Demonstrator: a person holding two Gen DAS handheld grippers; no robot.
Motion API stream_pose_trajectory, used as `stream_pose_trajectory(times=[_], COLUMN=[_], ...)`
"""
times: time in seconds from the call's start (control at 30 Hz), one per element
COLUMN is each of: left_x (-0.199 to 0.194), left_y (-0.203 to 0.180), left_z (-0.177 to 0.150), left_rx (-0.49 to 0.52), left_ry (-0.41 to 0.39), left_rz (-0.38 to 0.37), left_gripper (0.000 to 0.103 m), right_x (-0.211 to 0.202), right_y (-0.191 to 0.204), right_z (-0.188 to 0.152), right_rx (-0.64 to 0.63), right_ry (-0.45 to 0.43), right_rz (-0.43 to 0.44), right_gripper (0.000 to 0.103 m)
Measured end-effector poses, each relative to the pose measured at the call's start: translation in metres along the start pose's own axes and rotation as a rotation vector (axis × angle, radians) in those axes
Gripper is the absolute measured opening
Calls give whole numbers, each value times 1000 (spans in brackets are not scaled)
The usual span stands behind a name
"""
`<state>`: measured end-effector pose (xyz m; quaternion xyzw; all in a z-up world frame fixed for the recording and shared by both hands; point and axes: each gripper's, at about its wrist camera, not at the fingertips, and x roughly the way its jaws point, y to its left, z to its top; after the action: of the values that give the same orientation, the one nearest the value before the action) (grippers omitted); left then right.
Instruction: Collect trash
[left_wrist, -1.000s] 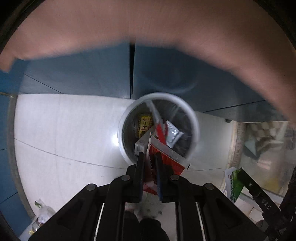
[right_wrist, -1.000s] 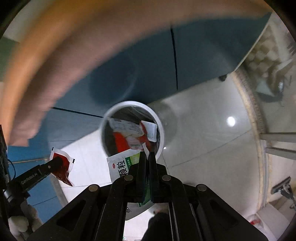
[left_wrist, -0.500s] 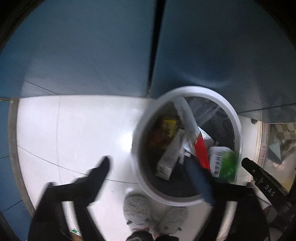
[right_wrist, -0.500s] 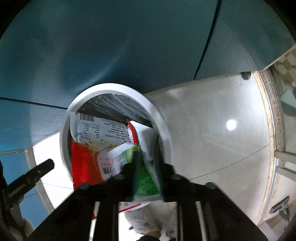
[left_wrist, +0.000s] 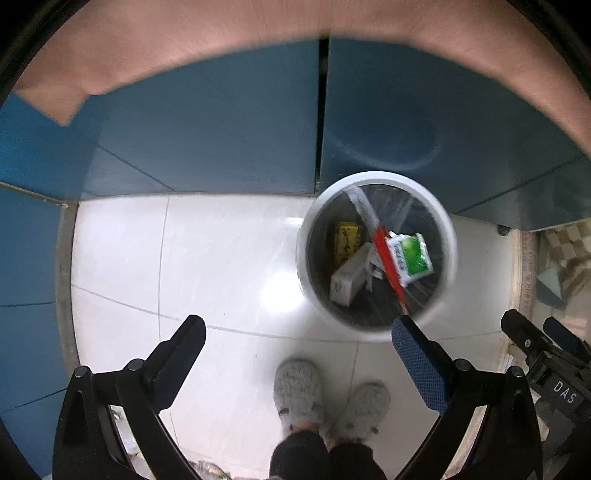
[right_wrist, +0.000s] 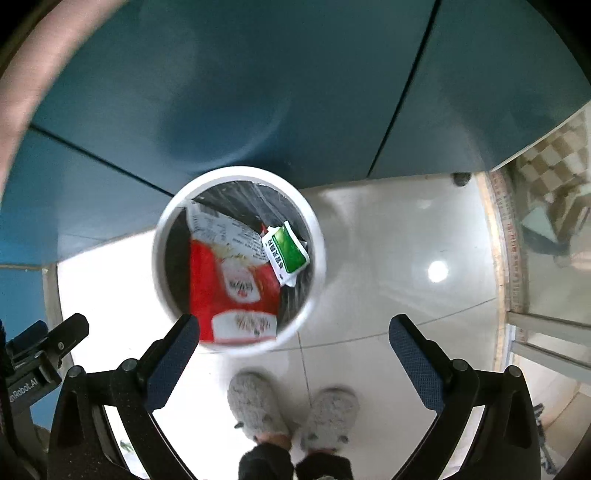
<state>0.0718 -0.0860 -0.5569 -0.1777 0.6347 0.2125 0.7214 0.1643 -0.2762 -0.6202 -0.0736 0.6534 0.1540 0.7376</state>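
A round white trash bin (left_wrist: 445, 236) with a black liner stands on the floor against a blue cabinet; it also shows in the right wrist view (right_wrist: 317, 236). Inside lie a red and white wrapper (right_wrist: 232, 291), a green and white packet (right_wrist: 286, 251), a white box (left_wrist: 349, 275) and a yellow item (left_wrist: 347, 236). My left gripper (left_wrist: 299, 332) is open and empty above the floor, left of the bin. My right gripper (right_wrist: 293, 334) is open and empty above the bin's near rim.
The blue cabinet (left_wrist: 221, 122) stands behind the bin. The person's grey slippers (left_wrist: 299, 391) stand on the white tiled floor (left_wrist: 184, 258) below the grippers. A pink surface (left_wrist: 258, 33) crosses the top. A glass panel (right_wrist: 546, 266) stands at the right.
Both grippers opened and let go of their wrappers, which fell into the bin. Both grippers then rose away from the bin.
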Motion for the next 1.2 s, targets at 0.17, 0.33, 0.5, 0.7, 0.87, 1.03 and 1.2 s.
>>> stream_pose_trajectory(times=[0.17,0.33,0.5,0.7,0.87,1.03,1.2], left_x=[-95,-197,-294,-399,-462,-514,-547], left_y=[-2,-11,-8,7,16,36,51], left_z=[-28,-53,-79,-108,-121,-137,-150], left_rx=[16,48,51,40,60,61,50], left_ry=[-34,-109,-180,-234,-277,-319,-360], left_rz=[-10,-20,-73,-202,-280,-380,-461], left_gripper=[103,103,103,103,103,103,103], right_x=[-95,-213,-336,-468,-552,-610,-649], right_y=[-4,-9,-8,-6,3,18,27], right_z=[-19,-38,-64,-104,-130,-151,-171], right_rx=[-33,-57,-94,-102,-111,-143,-153], right_ry=[-42,-109,-186,-234,-278,-300,-300], right_rz=[-19,-16,3,80,146,242,308], right_gripper=[103,103,103,103,103,103,103])
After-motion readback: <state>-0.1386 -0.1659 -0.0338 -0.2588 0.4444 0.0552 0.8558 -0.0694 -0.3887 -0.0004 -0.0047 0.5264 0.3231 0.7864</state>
